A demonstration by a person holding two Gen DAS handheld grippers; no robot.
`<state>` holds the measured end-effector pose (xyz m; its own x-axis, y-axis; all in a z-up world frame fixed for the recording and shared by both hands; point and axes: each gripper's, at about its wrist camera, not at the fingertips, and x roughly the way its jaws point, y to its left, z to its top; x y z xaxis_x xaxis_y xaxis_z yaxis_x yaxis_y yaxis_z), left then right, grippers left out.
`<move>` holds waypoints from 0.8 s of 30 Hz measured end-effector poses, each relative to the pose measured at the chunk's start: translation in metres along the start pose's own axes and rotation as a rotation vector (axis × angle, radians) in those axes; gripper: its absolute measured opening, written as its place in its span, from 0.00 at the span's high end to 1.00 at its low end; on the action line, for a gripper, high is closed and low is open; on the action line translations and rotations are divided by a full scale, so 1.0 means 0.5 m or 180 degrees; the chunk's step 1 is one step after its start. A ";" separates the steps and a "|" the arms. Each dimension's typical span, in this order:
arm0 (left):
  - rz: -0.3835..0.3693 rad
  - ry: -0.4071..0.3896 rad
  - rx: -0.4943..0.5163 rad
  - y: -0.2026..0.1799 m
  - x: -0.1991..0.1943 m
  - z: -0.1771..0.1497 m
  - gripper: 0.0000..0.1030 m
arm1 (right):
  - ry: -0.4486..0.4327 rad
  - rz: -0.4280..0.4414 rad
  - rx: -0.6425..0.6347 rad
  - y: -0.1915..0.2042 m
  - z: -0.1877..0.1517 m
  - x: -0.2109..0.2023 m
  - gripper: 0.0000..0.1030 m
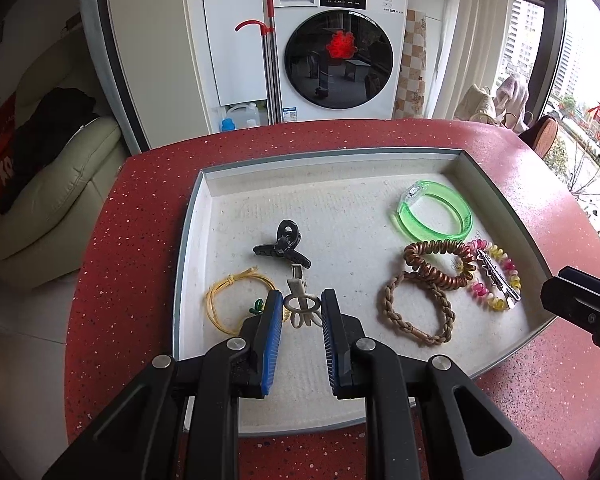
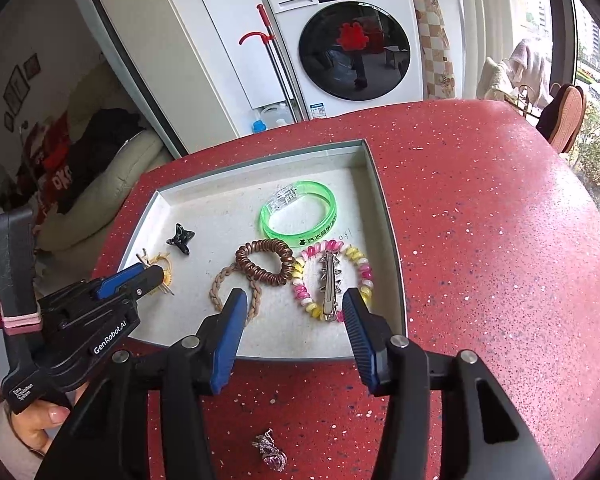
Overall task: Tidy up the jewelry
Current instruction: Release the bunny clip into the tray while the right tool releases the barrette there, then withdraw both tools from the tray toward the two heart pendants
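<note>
A white tray (image 1: 320, 208) on the red table holds the jewelry. My left gripper (image 1: 300, 298) is shut on the ring of a beige clip (image 1: 298, 286), just over a yellow cord loop (image 1: 216, 300); a black claw clip (image 1: 282, 246) lies beyond. My right gripper (image 2: 294, 296) hangs open and empty above a silver spiked clip (image 2: 328, 284), which rests across a pink-and-yellow bead bracelet (image 2: 364, 268). Beside these lie a copper spiral tie (image 2: 260, 248), a braided brown bracelet (image 2: 216, 292) and a green bangle (image 2: 300, 210).
A small sparkly pink piece (image 2: 270, 450) lies on the red table (image 2: 480, 240) in front of the tray, under my right gripper. A hand (image 2: 40, 420) holds the left gripper at lower left. A washing machine (image 1: 336, 52) stands behind the table.
</note>
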<state>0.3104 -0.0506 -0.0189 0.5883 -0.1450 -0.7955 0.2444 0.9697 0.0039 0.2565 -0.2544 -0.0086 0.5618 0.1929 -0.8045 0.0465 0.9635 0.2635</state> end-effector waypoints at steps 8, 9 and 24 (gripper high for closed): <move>0.0019 -0.0148 -0.0086 0.011 -0.030 -0.001 0.00 | -0.0003 -0.0015 0.0003 0.003 -0.005 -0.012 0.48; 0.0014 -0.0244 -0.0089 0.011 -0.040 -0.001 0.00 | -0.0002 -0.0011 0.0006 0.003 -0.006 -0.012 0.48; 0.0023 -0.0299 -0.0055 0.017 -0.105 -0.037 0.00 | -0.0163 0.0076 -0.0036 0.019 -0.033 -0.070 0.10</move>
<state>0.2673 -0.0313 0.0117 0.6600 -0.1550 -0.7351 0.2270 0.9739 -0.0015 0.2238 -0.2491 0.0133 0.6040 0.2064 -0.7698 0.0235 0.9608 0.2761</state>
